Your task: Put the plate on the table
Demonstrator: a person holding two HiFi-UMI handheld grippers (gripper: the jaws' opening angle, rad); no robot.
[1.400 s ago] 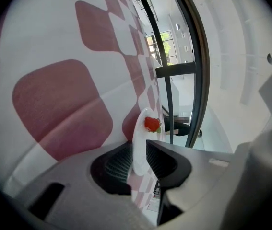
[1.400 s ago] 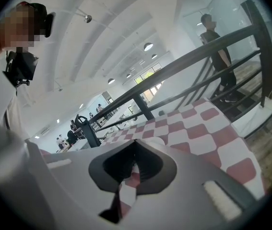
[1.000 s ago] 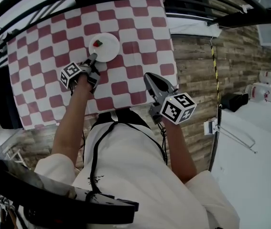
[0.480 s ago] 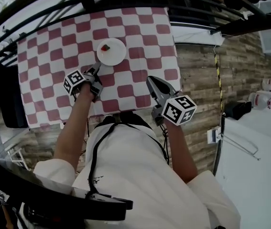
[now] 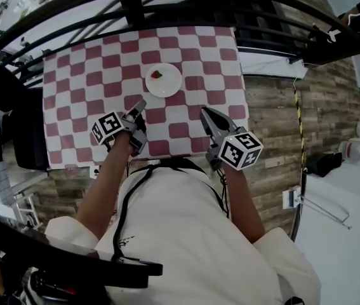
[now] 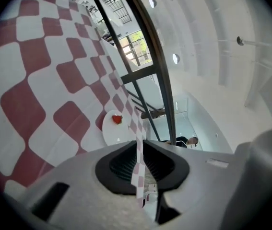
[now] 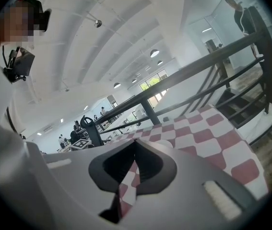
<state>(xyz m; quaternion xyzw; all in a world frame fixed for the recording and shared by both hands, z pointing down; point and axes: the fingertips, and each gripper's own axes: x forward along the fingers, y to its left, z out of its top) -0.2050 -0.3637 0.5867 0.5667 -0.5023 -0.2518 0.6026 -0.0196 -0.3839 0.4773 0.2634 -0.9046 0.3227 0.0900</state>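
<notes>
The job looked as good as done from where I stood. The plate (image 5: 163, 80) lay flat on the checked table (image 5: 78, 88), just above the middle of the head view, with a small red morsel (image 5: 157, 75) on its left half. Nothing touched it. Seen from the left gripper view it was the pale disc (image 6: 114, 127) left of centre, just above the jaws, with the red bit (image 6: 117, 120) near its top. By my reckoning nothing was left but to draw the tools away.

The left gripper (image 5: 143, 103) sat below and left of the plate, near it but clear of the rim, and pointed up and right towards it. Its forearm ran down the left of the picture to the person's body. Its jaws were closing, with a narrow slit left between them (image 6: 139, 142), and only tablecloth showed through: it had let go and carried nothing.

The right gripper (image 5: 204, 110) hung right of centre over the near edge of the table, well apart from the plate, with its marker cube low and its nose tilted up and left. Its jaws were drawn together at the tips (image 7: 135, 143) and gripped nothing.
</notes>
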